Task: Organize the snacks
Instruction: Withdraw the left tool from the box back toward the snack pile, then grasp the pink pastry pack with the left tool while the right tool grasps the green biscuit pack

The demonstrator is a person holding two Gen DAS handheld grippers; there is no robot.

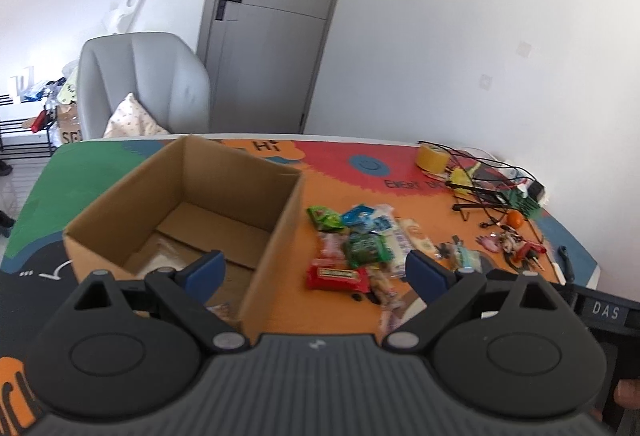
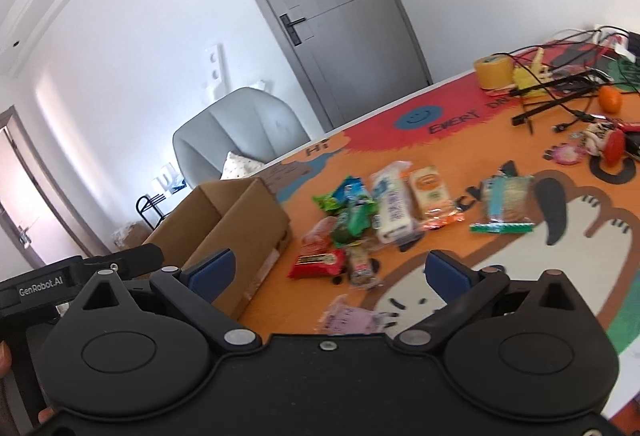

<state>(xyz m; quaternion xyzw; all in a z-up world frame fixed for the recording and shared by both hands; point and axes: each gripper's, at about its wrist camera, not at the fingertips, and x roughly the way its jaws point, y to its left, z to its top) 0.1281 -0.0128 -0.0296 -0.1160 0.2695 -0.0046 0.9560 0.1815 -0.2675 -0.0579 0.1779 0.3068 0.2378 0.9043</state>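
Right wrist: claw (image 2: 328, 272) agape, downtilted.

We see white walls (image 1: 460, 48), a closed grey door (image 1: 276, 16) with a dark handle, a grey armchair (image 1: 140, 84) holding a patterned cushion (image 1: 130, 118), and a colourful table (image 1: 340, 172).

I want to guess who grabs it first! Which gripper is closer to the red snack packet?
Hard to say; perhaps the right. The right gripper hangs open right before the red snack packet; the left gripper, also open, straddles the cardboard box wall beside it.
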